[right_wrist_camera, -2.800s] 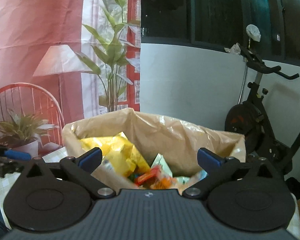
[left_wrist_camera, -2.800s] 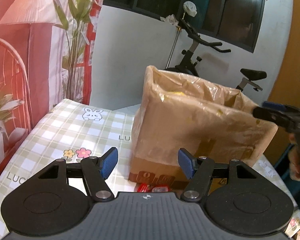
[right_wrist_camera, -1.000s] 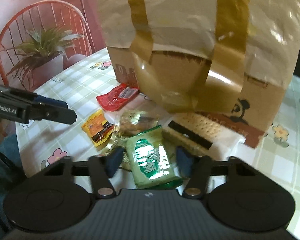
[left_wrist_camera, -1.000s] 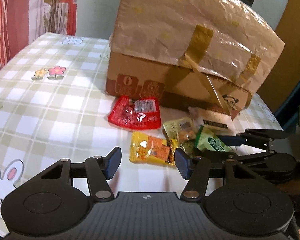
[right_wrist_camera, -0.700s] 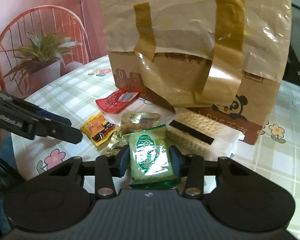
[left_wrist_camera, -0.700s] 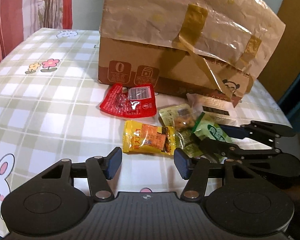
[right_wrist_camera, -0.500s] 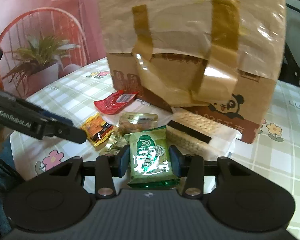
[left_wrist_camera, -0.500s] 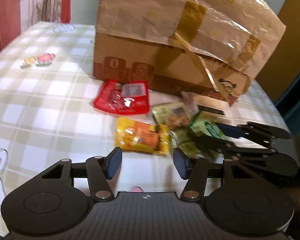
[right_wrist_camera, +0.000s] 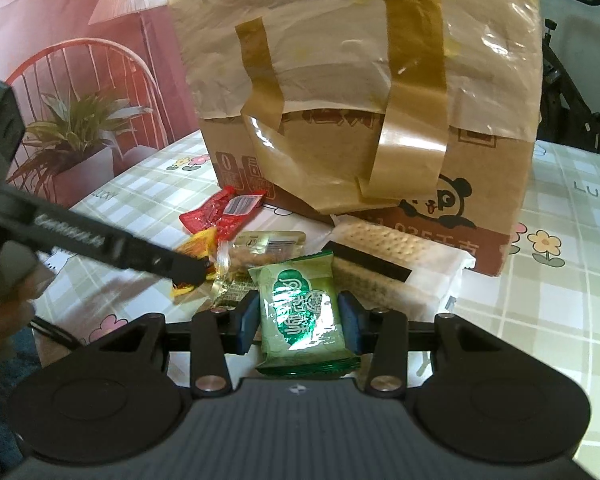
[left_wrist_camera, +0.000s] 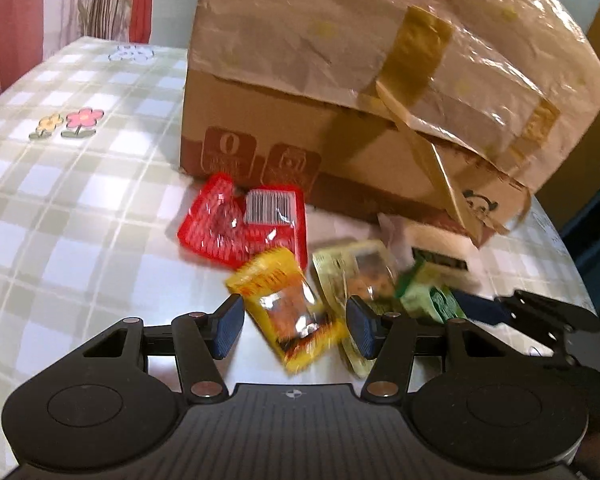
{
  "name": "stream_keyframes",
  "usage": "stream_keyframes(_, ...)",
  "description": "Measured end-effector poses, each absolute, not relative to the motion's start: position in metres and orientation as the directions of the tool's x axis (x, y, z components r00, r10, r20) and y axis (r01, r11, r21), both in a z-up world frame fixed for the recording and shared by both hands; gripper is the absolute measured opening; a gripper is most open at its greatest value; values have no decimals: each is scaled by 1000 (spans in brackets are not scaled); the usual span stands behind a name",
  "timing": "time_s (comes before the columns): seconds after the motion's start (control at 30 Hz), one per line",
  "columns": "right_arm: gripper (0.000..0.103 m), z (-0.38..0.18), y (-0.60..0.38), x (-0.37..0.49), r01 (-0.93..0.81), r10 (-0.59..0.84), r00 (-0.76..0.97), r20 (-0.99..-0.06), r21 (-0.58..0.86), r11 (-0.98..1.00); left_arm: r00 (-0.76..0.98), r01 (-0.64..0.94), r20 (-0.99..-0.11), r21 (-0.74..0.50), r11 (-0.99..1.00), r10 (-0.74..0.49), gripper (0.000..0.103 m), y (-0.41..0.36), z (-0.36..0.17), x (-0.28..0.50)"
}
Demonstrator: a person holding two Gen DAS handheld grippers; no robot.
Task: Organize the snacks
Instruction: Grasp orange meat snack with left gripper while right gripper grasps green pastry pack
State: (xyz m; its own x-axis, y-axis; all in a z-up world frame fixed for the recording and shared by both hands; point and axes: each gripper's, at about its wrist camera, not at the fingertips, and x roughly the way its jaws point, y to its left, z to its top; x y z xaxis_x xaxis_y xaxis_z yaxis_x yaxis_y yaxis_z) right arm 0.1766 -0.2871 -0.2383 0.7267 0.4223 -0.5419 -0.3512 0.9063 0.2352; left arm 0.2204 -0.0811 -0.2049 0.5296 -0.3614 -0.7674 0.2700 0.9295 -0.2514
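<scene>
A taped cardboard box (left_wrist_camera: 340, 92) lined with a brown bag stands on the checked table; it also fills the right wrist view (right_wrist_camera: 360, 92). Snack packets lie in front of it: a red one (left_wrist_camera: 244, 226), a yellow one (left_wrist_camera: 290, 310), a pale peanut one (left_wrist_camera: 364, 270), a white cracker pack (right_wrist_camera: 396, 264). My left gripper (left_wrist_camera: 296, 326) is open, its fingers on either side of the yellow packet. My right gripper (right_wrist_camera: 298, 322) is shut on the green packet (right_wrist_camera: 304, 312), which also shows in the left wrist view (left_wrist_camera: 428, 296).
The tablecloth (left_wrist_camera: 60, 200) runs left with flower prints. A red backdrop with a chair and plant (right_wrist_camera: 72, 120) stands behind the table. An exercise bike (right_wrist_camera: 572, 80) is at the far right. The table edge (right_wrist_camera: 596, 400) is near on the right.
Both grippers came down from above the box to the packets. My right gripper closed on the green packet. My left gripper moved forward around the yellow packet.
</scene>
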Motion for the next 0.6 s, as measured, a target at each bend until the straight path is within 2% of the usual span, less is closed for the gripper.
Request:
stream_keyframes(0.1,45,-239,-288,177,-353,425,725,-542,237,905,563,259,-764,-198,945,-315,56,-88,-207,226)
stream_keyframes(0.27,44,-239,-291,176,-353,432,722,-541,249,902,599,279,-764,-81,957,-240,57,-104,-209,218)
stream_keyframes(0.4,44,-239,-292,176,-347,431,721,-542,256,902,617,259,-761,-45,965,-201,56,-111,-209,211)
stream_keyframes(0.43,44,-239,-292,176,-346,432,722,-541,258,902,620,254,-760,-45,966,-198,52,-108,-207,209)
stream_keyframes(0.47,44,-239,-293,176,-343,430,723,-541,259,903,624,244,-758,-44,969,-192,42,-106,-207,208)
stream_keyframes(0.5,44,-239,-293,176,-342,430,723,-541,260,903,624,240,-756,-58,969,-200,37,-103,-206,206)
stream_keyframes(0.6,44,-239,-293,176,-339,428,725,-540,262,904,620,226,-750,-108,968,-229,34,-89,-205,199)
